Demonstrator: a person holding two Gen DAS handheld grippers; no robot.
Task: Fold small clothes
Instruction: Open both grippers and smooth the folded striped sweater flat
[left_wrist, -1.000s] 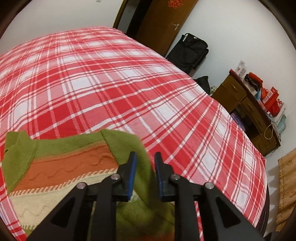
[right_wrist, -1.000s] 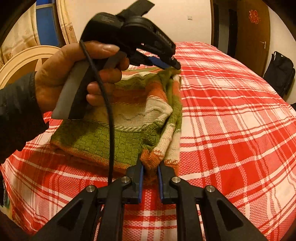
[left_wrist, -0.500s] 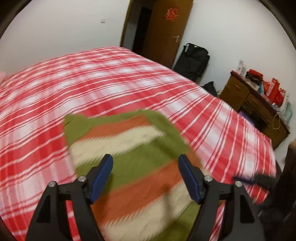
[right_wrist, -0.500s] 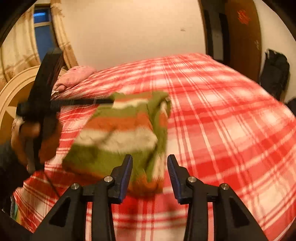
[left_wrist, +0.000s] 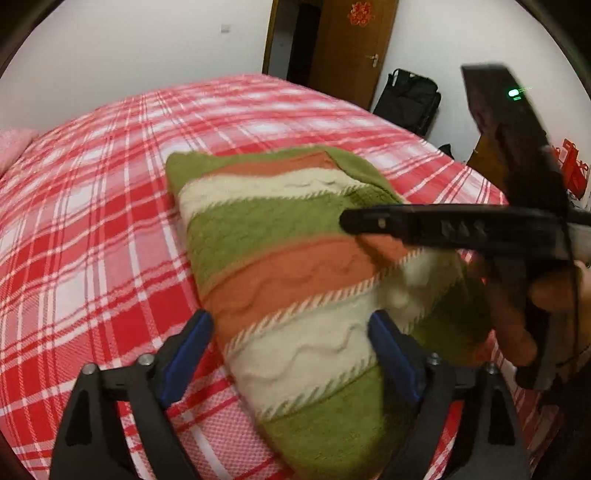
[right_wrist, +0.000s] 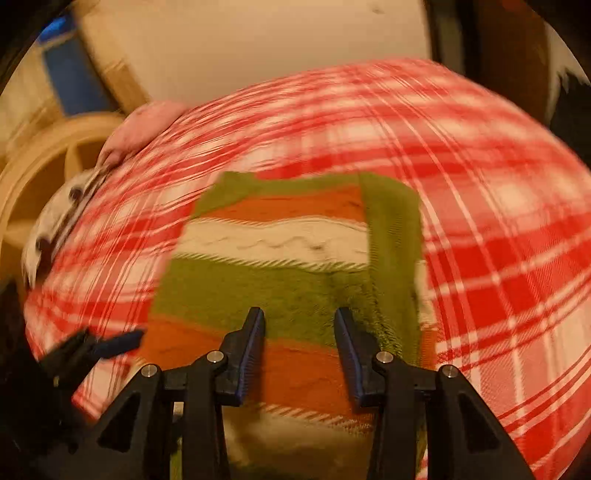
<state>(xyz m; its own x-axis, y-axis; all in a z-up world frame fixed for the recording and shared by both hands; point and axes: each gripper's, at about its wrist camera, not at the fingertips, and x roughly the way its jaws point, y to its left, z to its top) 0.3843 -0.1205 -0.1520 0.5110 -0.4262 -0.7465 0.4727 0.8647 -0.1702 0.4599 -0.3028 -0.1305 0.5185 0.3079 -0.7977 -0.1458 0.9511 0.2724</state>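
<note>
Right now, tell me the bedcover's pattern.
The bedcover is red-and-white plaid, sharpest in the left wrist view.

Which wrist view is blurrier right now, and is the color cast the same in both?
Right wrist view: heavy motion smear across the plaid bedspread and striped sweater, warm orange cast; only its own hand-held gripper is sharp. Left wrist view: mild blur, whiter light, sweater knit readable, but the passing right hand-held gripper is smeared. Both show fisheye bowing.
</note>
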